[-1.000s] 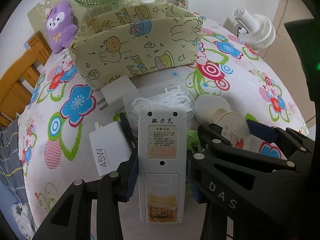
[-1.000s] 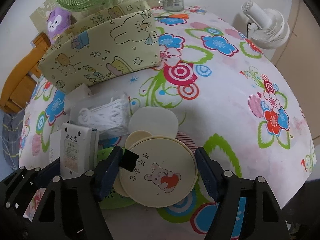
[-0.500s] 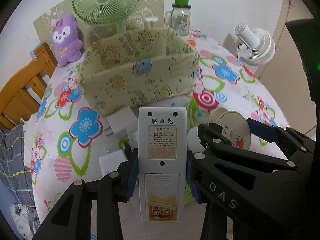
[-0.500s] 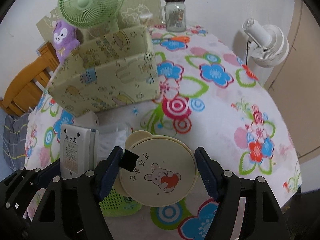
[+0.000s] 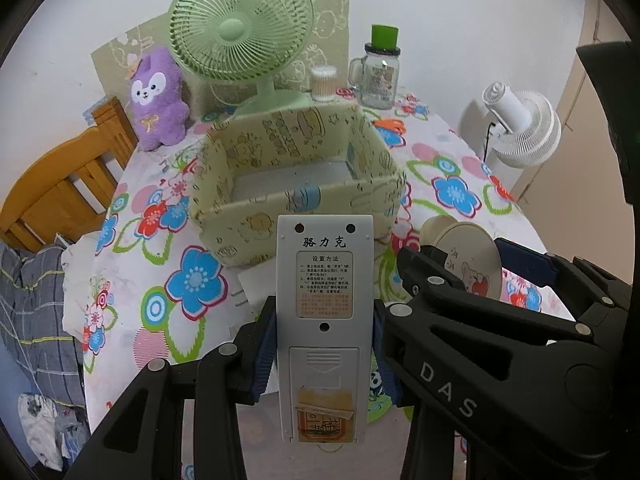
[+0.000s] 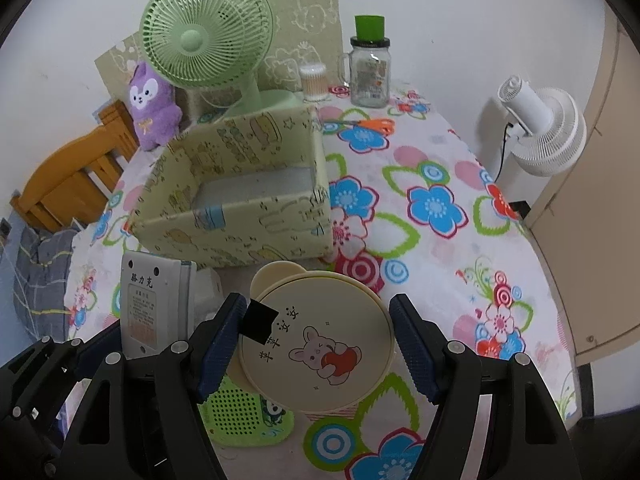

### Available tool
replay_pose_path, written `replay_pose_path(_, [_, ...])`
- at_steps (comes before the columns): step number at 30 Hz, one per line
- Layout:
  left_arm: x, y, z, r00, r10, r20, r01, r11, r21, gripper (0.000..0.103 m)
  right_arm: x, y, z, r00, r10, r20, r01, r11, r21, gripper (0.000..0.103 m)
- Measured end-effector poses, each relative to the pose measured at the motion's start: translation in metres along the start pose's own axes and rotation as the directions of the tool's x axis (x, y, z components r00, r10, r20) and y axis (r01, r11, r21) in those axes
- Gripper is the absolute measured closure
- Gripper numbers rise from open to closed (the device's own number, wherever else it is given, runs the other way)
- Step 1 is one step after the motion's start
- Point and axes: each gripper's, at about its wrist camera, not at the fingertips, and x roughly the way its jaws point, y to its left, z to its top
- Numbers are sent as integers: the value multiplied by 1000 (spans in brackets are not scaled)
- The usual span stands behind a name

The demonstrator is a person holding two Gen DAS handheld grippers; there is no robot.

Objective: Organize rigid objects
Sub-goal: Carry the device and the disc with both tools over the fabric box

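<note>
My left gripper (image 5: pixel 324 344) is shut on a white remote control (image 5: pixel 325 312), held back-side up above the table. The remote (image 6: pixel 150 308) also shows at the left of the right wrist view. My right gripper (image 6: pixel 316 340) is shut on a round cream lid with a rabbit picture (image 6: pixel 316 344), lifted off the table; the same lid (image 5: pixel 468 260) appears at the right of the left wrist view. Ahead of both stands an open yellow-green fabric storage box (image 5: pixel 296 184), (image 6: pixel 240 196), nothing visible inside it.
A green desk fan (image 5: pixel 240 28), a purple plush toy (image 5: pixel 156 96), a glass jar with a green lid (image 5: pixel 380 72) and a cotton-swab pot (image 5: pixel 322 82) stand behind the box. Orange scissors (image 6: pixel 368 124) lie beyond it. A green perforated item (image 6: pixel 240 416) lies below. A white fan (image 6: pixel 540 128) and a wooden chair (image 5: pixel 60 184) flank the table.
Both grippers have risen with the remote and the lid; the table items have dropped away below, and the inside of the box has come into view.
</note>
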Motion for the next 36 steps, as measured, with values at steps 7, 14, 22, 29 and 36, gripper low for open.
replay_pose_path(7, [-19, 3, 14, 999, 26, 40, -24, 999, -44, 58, -18, 6, 20, 999, 19, 40, -18, 999, -44, 27])
replay_pose_path(14, [-37, 8, 30, 995, 57, 80, -49, 995, -89, 58, -37, 14, 40, 995, 56, 88, -48, 995, -85, 27])
replay_pose_path(22, [-52, 11, 45, 991, 70, 116, -56, 991, -124, 58, -53, 21, 58, 991, 86, 104, -74, 991, -115, 27])
replay_pose_path(29, [-51, 18, 55, 991, 65, 115, -46, 985, -164, 58, -52, 27, 71, 989, 104, 108, -88, 986, -141, 27])
replay_pose_path(36, [-38, 26, 68, 992, 77, 98, -58, 982, -180, 58, -35, 32, 86, 989, 115, 88, -101, 984, -147, 27])
